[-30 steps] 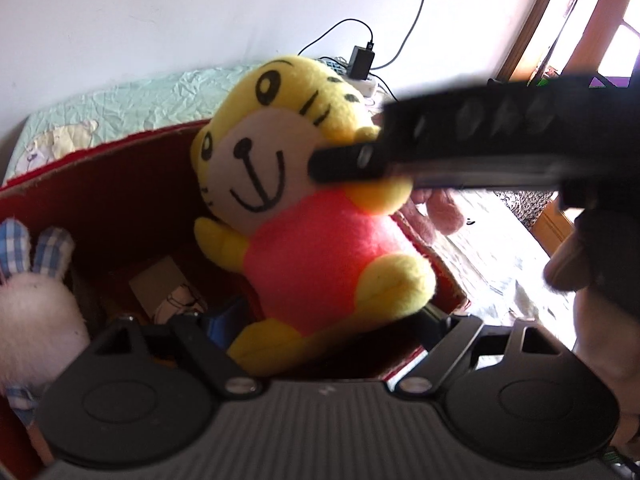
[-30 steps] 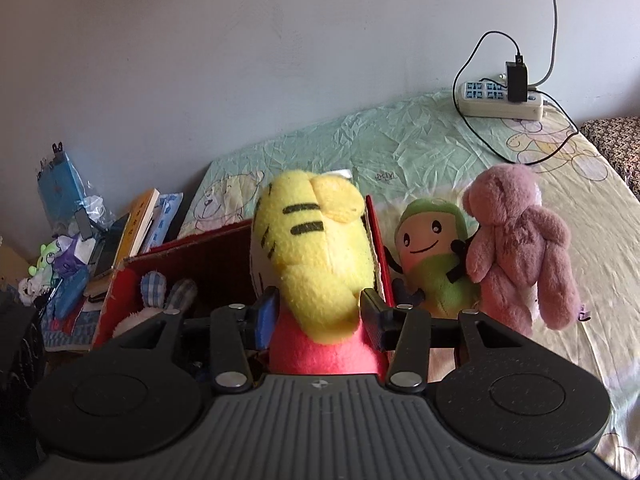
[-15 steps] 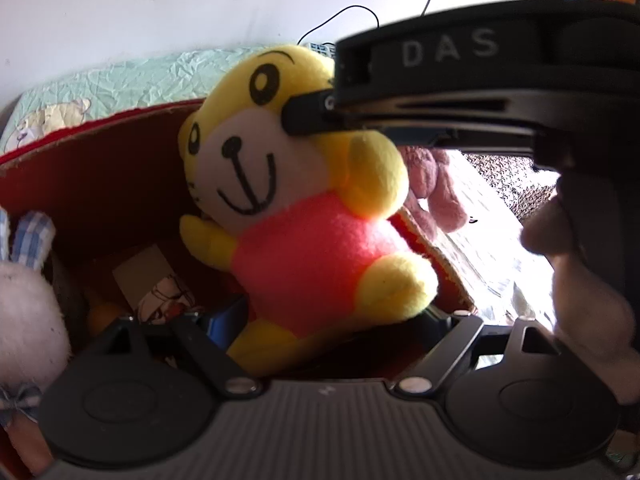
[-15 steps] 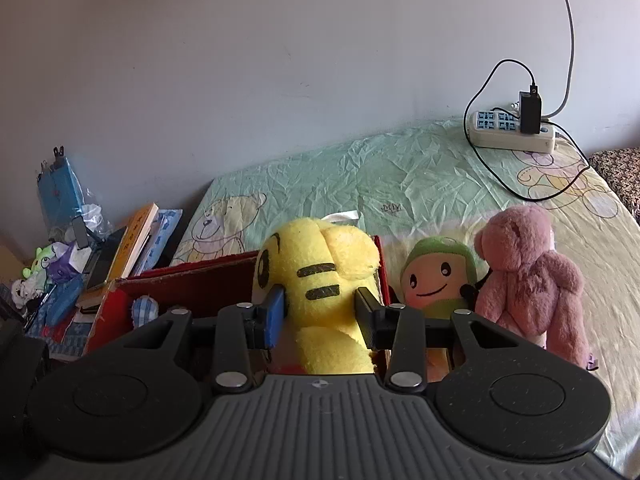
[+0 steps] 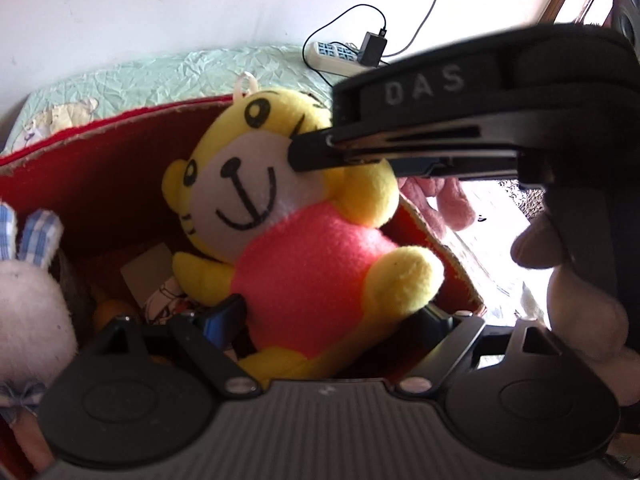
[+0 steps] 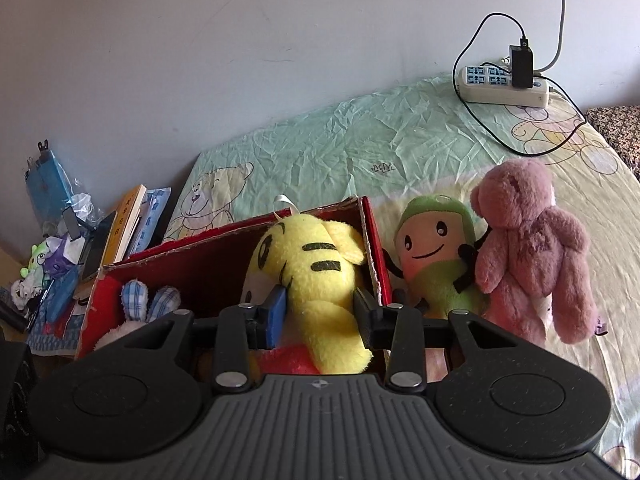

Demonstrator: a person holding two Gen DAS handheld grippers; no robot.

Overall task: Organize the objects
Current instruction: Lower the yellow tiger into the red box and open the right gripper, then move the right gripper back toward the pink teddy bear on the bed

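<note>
The yellow plush tiger in a red shirt point(image 6: 316, 276) is seen in the right end of the red cardboard box point(image 6: 208, 264), which stands on the bed with a pale green sheet point(image 6: 360, 140). Its head is grasped by the right gripper point(image 6: 320, 312), whose jaws have just been closing on it. The left gripper point(image 5: 332, 320) is placed around the body of the toy, but it cannot be told if its jaws press on it. A white plush rabbit with blue checked ears point(image 5: 28, 280) is seen at the left end of the box. Just beside the box, a green plush doll point(image 6: 436, 256) and a pink plush bear point(image 6: 532, 248) are leaned together. A white power strip point(image 6: 500, 84) is laid near the wall.
</note>
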